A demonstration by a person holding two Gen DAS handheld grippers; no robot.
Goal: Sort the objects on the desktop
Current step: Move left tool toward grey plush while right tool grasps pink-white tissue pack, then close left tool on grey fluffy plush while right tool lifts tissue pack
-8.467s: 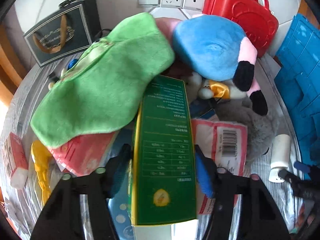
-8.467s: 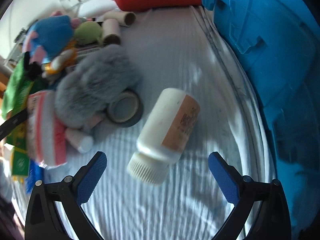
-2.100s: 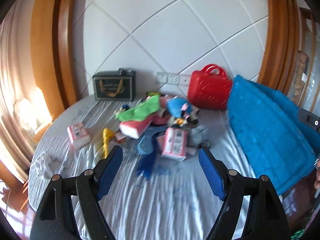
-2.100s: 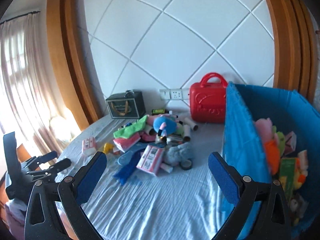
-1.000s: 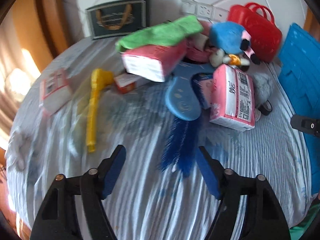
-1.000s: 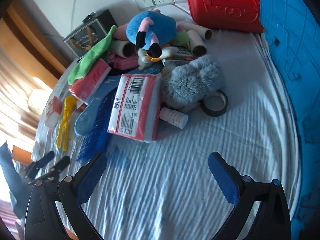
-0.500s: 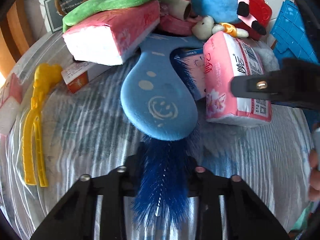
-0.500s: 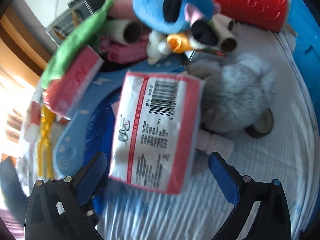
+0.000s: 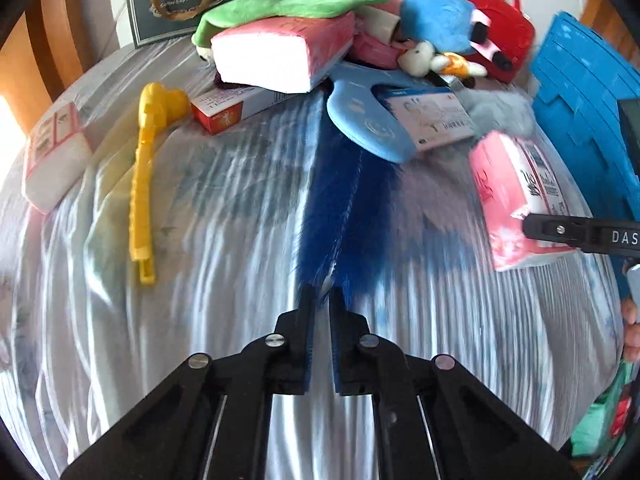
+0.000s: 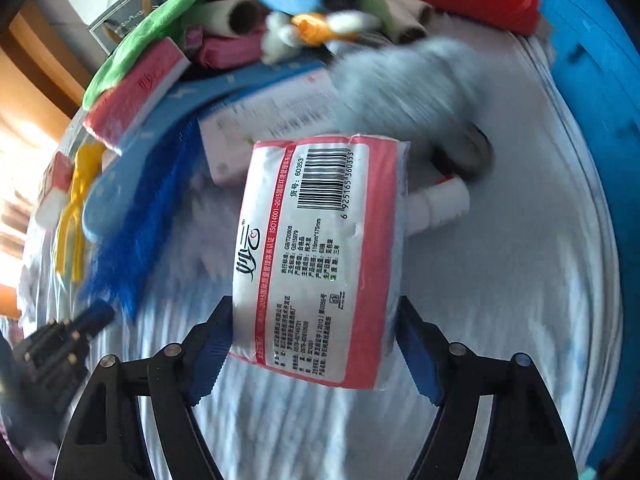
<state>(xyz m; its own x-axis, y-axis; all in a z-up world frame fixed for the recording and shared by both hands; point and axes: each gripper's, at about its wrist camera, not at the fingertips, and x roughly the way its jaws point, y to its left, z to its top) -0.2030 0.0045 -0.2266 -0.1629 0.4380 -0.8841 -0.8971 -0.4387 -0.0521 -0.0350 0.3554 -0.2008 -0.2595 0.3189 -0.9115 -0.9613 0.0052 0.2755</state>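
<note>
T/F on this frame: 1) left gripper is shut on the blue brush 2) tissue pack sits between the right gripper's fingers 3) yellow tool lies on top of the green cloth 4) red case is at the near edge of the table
1) Left gripper is shut on the blue brush: true, at the bristle tip.
2) Tissue pack sits between the right gripper's fingers: true; the jaws are closing.
3) Yellow tool lies on the green cloth: false. It lies on the table cover, apart from the cloth.
4) Red case is at the near edge: false. It stands at the far side.

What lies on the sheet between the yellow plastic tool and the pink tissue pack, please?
In the left wrist view, the blue bristle brush lies between the yellow tool and the pink tissue pack, its tip clamped in the left gripper.
</note>
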